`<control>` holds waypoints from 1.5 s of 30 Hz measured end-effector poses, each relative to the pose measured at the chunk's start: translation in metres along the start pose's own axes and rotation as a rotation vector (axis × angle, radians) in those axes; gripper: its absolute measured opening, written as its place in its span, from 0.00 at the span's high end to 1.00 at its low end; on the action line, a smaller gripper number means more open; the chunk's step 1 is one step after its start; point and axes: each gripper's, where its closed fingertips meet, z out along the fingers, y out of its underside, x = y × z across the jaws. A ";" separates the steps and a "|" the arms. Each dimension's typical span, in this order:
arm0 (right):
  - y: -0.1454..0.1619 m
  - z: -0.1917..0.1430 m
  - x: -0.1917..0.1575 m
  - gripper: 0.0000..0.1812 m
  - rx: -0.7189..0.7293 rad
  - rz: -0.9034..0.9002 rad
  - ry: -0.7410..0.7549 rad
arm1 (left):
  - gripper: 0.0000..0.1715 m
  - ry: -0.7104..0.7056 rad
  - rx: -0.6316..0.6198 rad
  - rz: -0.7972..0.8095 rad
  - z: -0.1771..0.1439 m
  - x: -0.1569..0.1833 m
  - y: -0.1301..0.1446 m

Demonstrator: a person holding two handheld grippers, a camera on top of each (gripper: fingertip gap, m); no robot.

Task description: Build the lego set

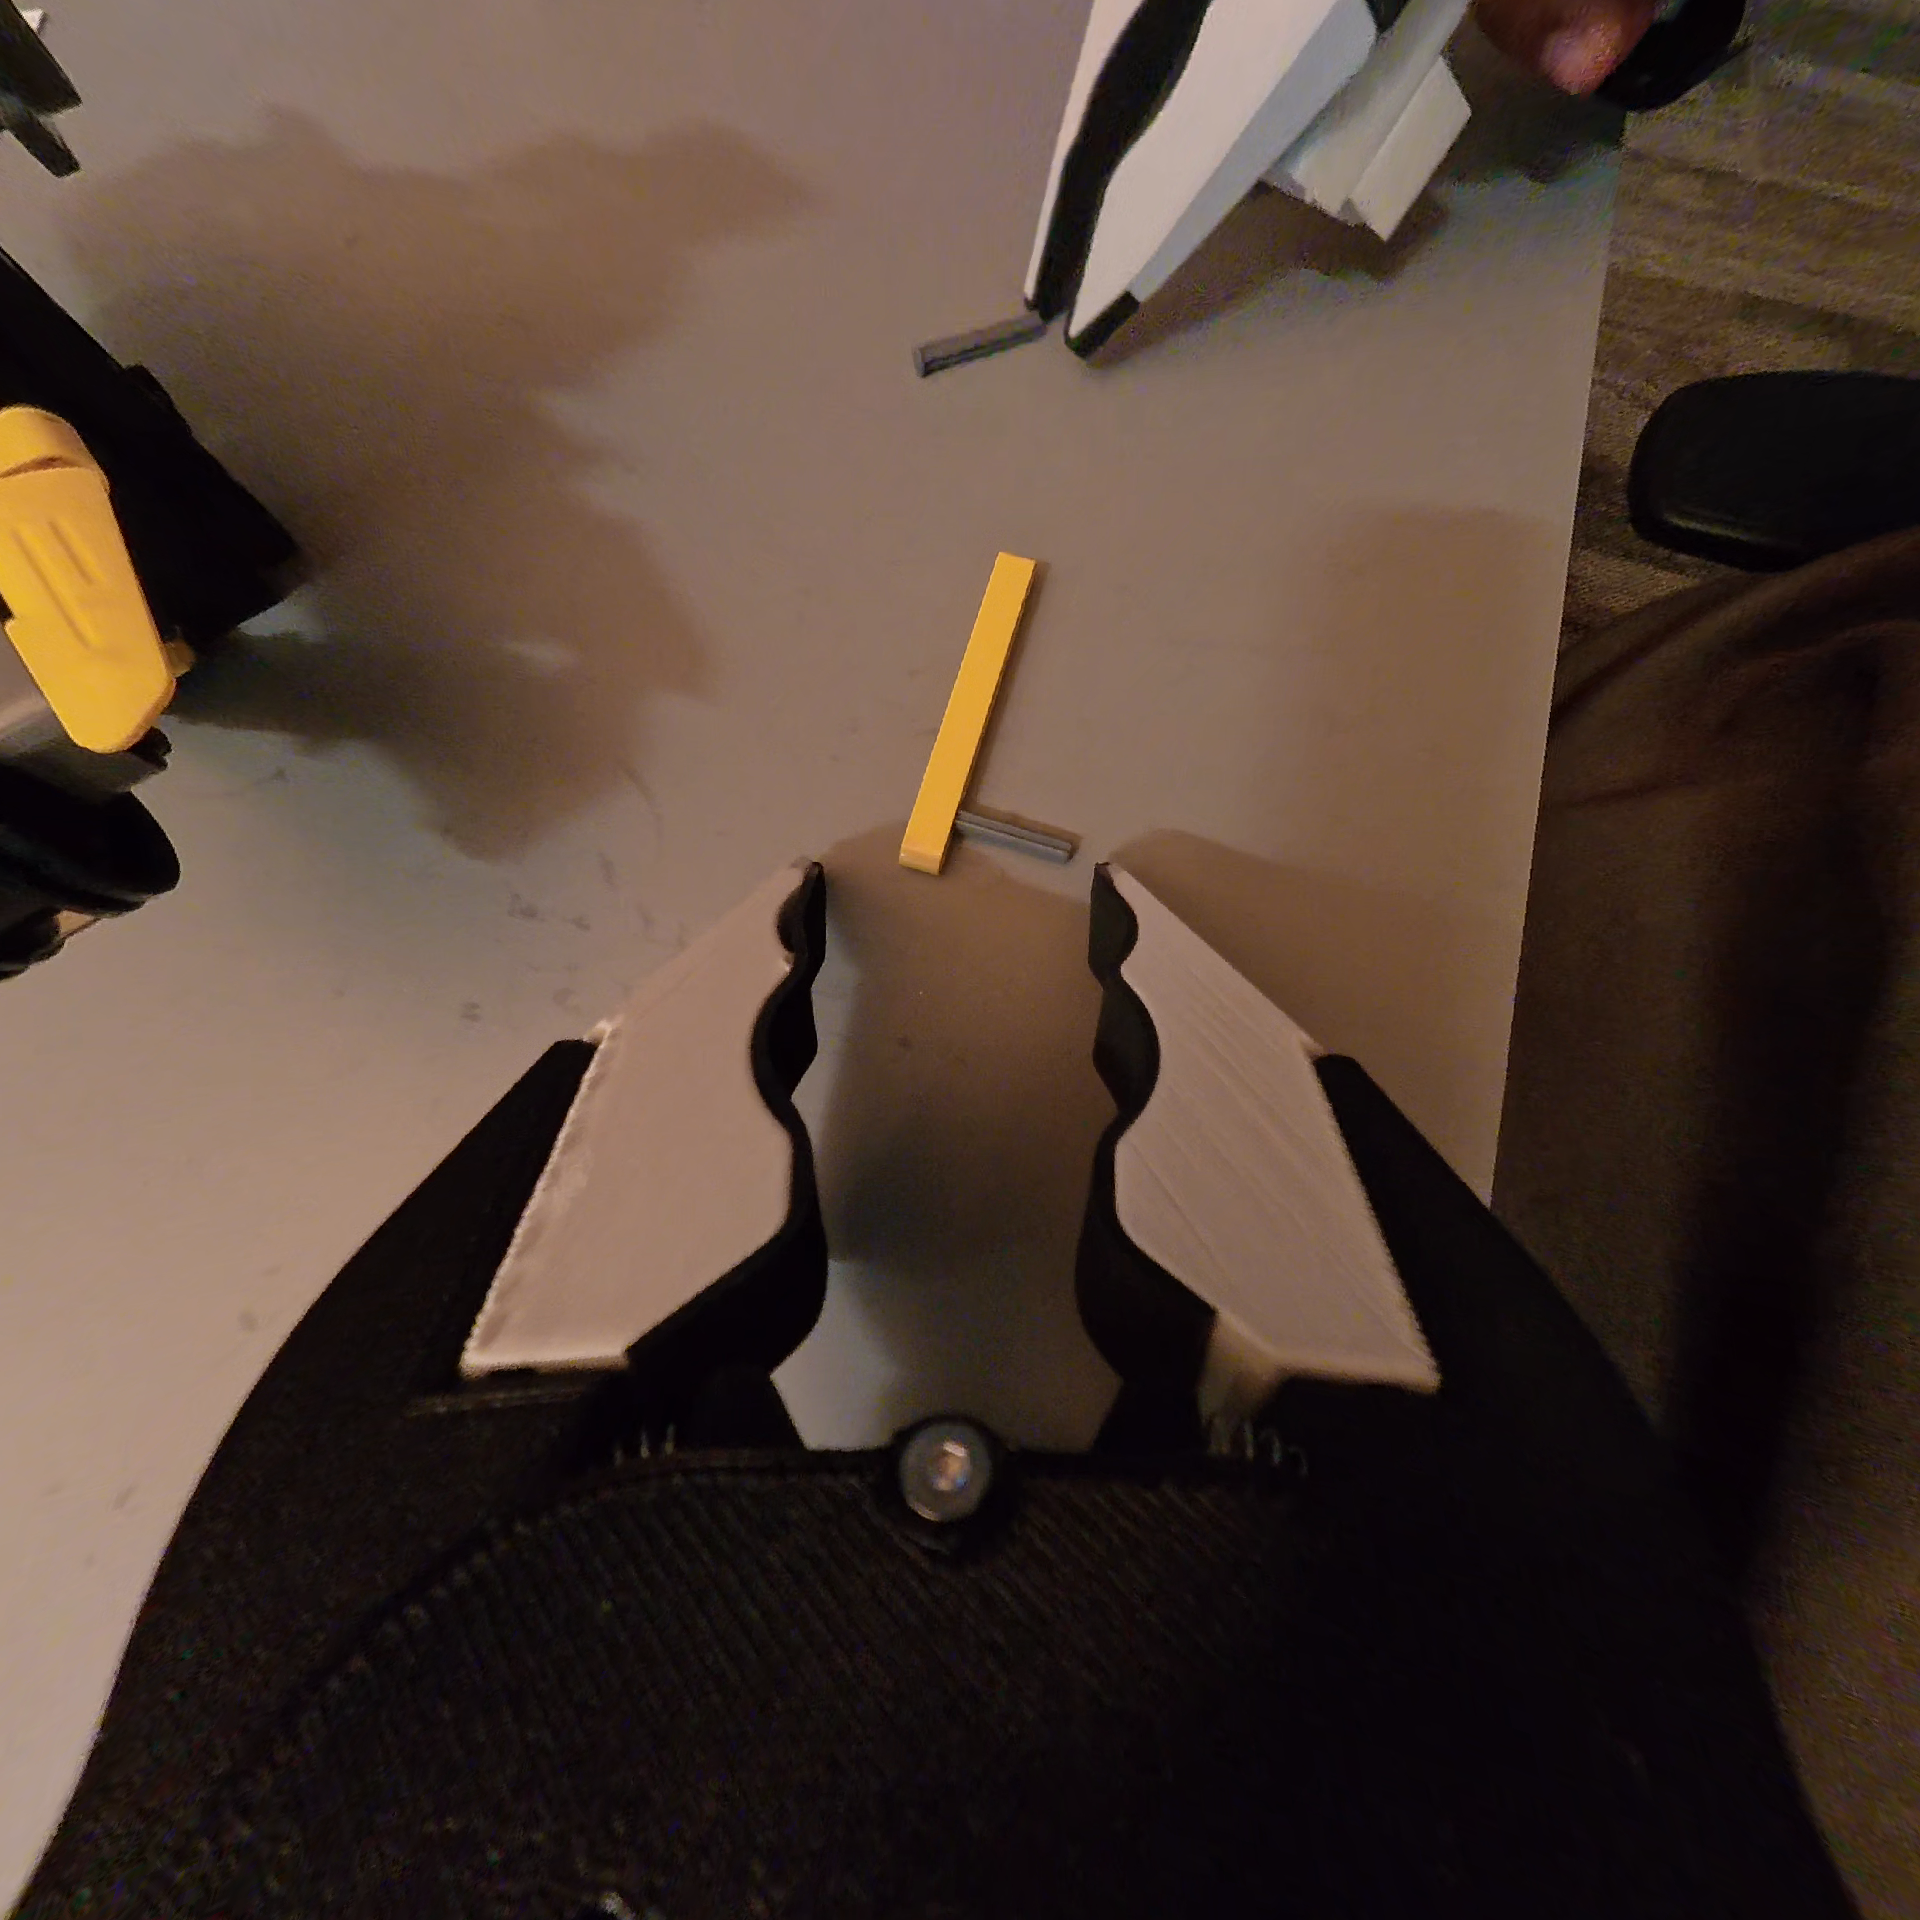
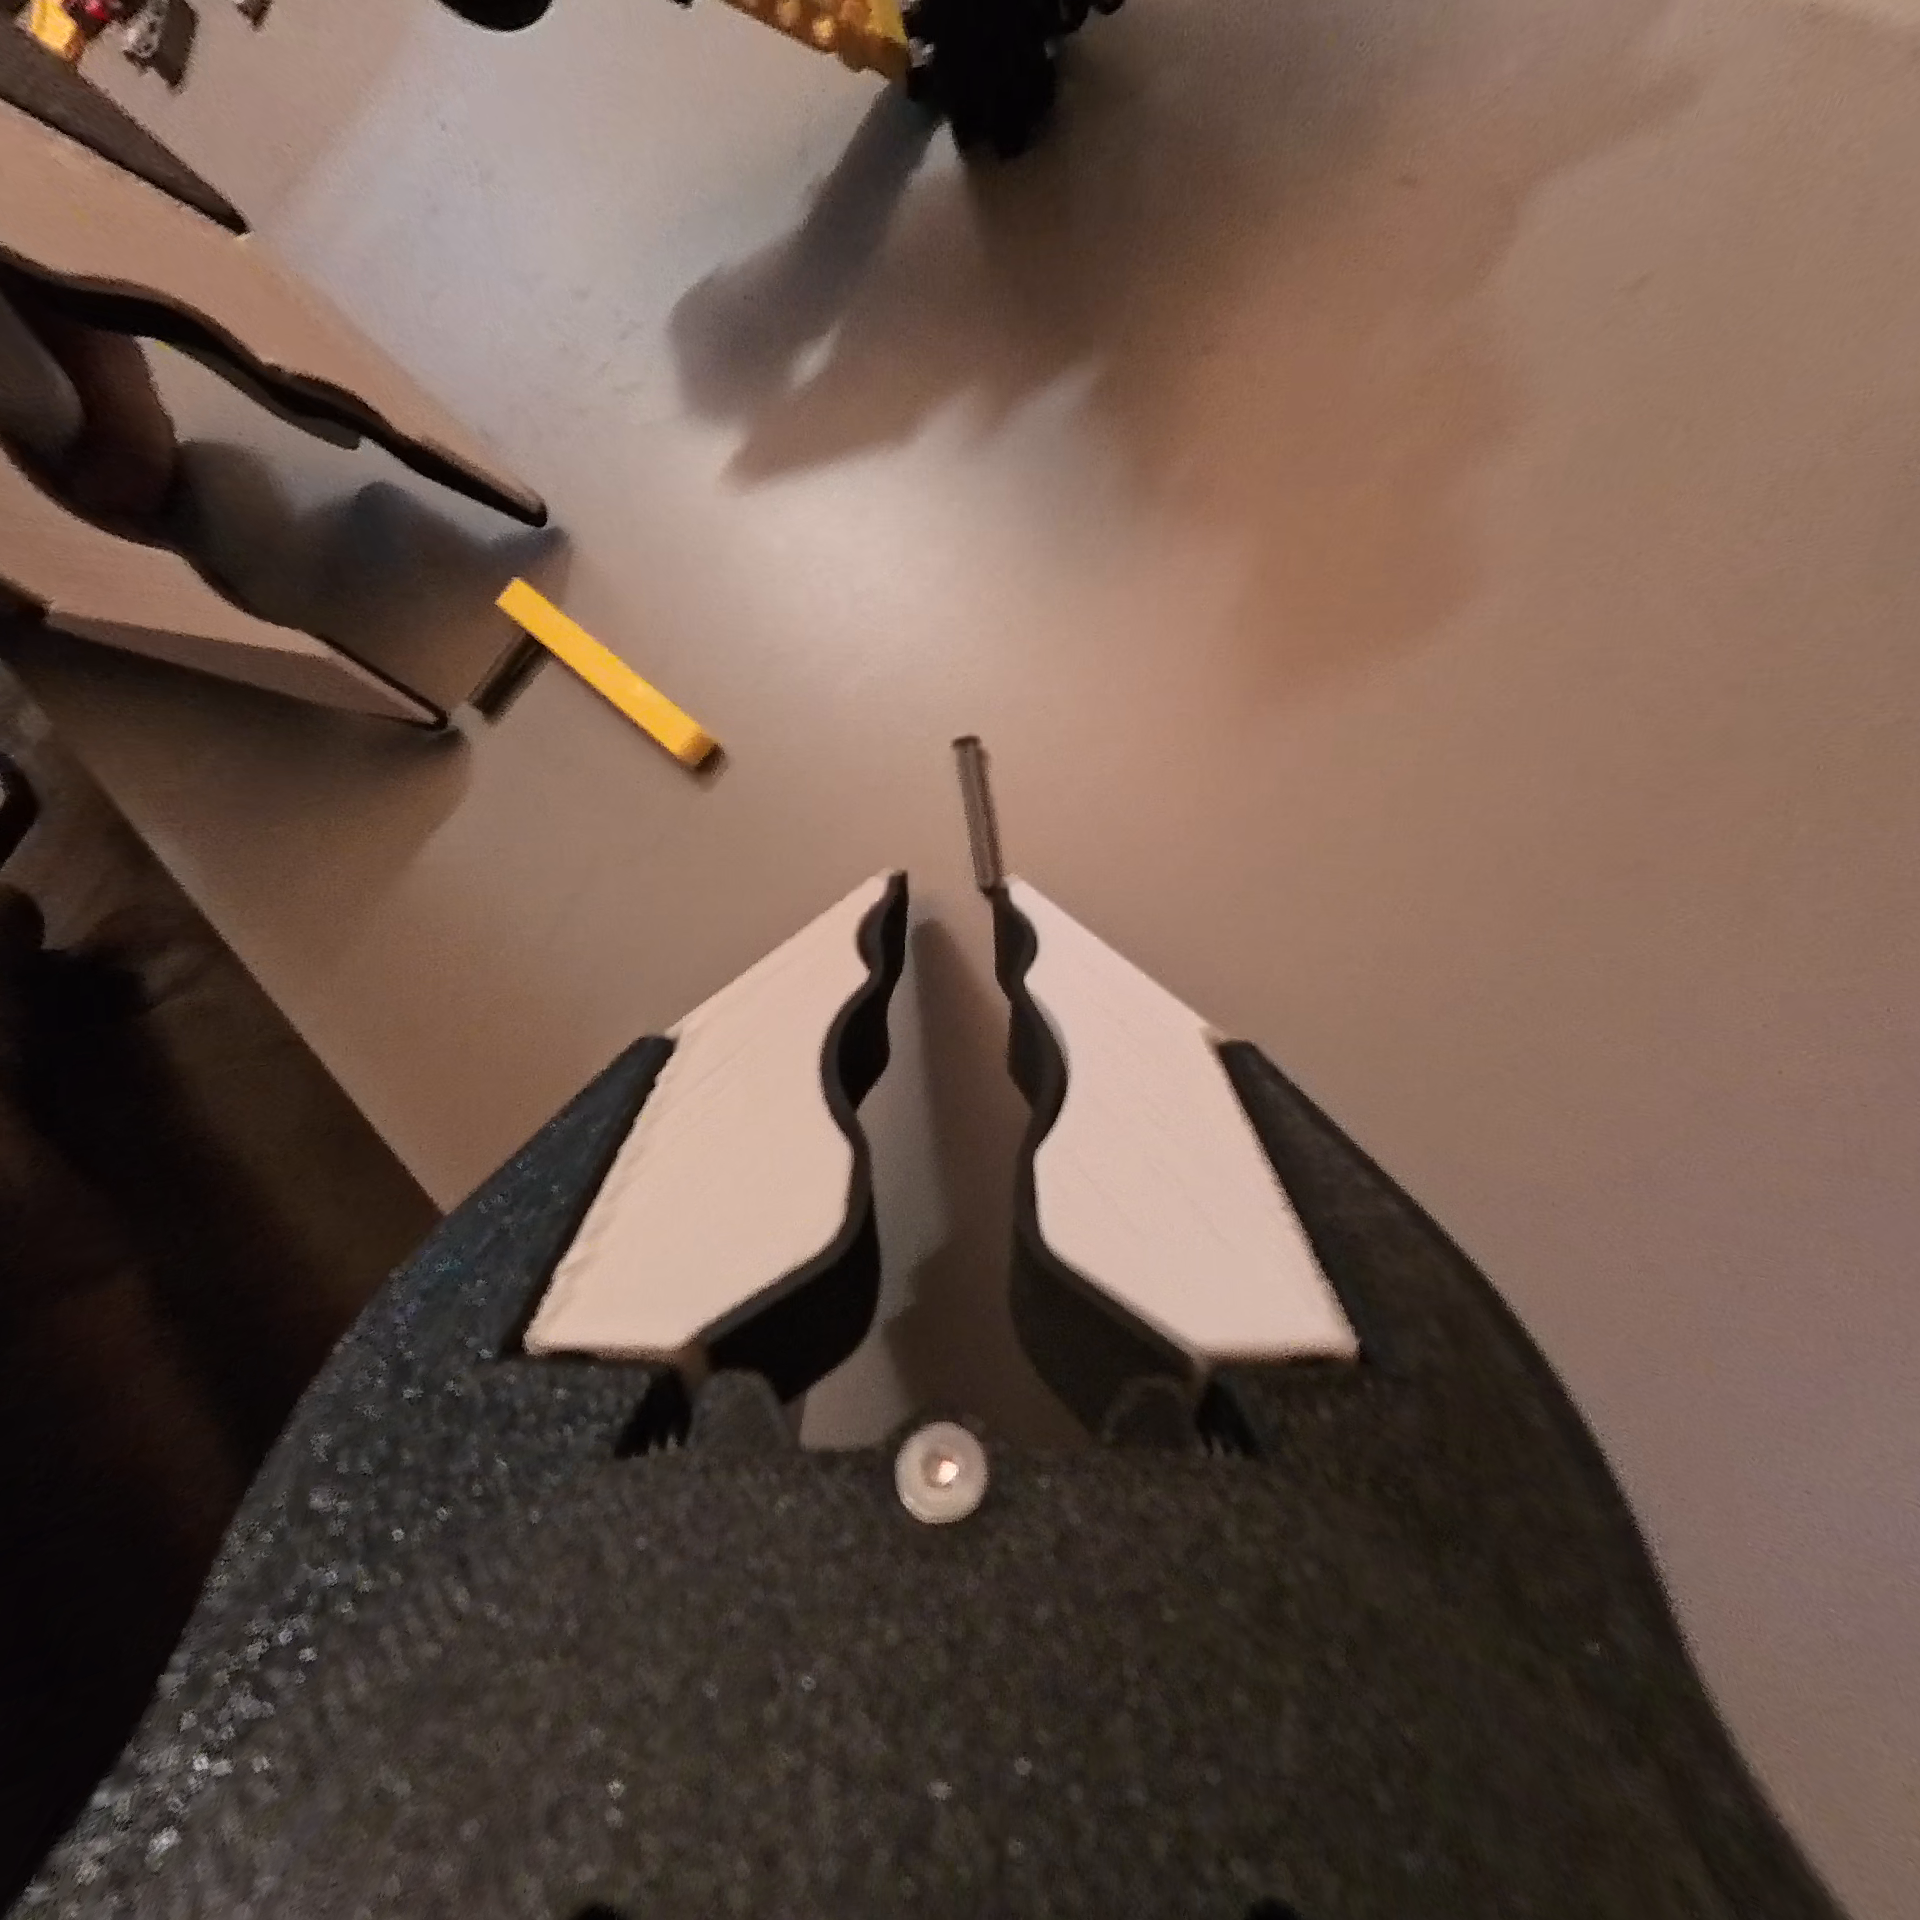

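A flat yellow bar [image 1: 971,712] lies on the grey table [image 1: 364,1039] just ahead of my left gripper [image 1: 956,883], which is open and empty. A short grey pin [image 1: 1013,836] lies crosswise against the bar's near end. A second grey pin [image 1: 977,343] lies farther off, one end at the tips of my right gripper [image 1: 1062,317]. In the right wrist view, my right gripper [image 2: 951,888] has its jaws a narrow gap apart. That pin [image 2: 977,810] lies on the table in front of its right fingertip, not clamped. The bar [image 2: 608,675] and left gripper [image 2: 494,618] show at left.
A black and yellow toy vehicle [image 1: 73,603] stands at the table's left; it also shows at the top of the right wrist view [image 2: 956,73]. The table edge [image 1: 1558,727] runs down the right. A black armrest [image 1: 1777,468] and a person's clothed leg [image 1: 1714,935] lie beyond it. My right fingertips sit around 15 cm from my left ones. About 4 cm separates my left fingertips from the bar [image 2: 608,675]. It turns up in the left wrist view [image 1: 975,691] as well.
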 end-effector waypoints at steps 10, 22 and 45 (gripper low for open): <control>-0.012 0.007 -0.043 0.90 0.041 -0.070 -0.192 | 0.71 -0.010 0.003 0.015 0.000 0.000 0.000; -0.036 0.020 -0.013 0.91 0.013 -0.198 -0.100 | 0.72 -0.024 -0.010 0.025 0.001 0.000 0.001; -0.029 0.036 -0.016 0.93 -0.058 -0.307 -0.108 | 0.73 -0.066 0.010 -0.005 -0.001 -0.009 -0.001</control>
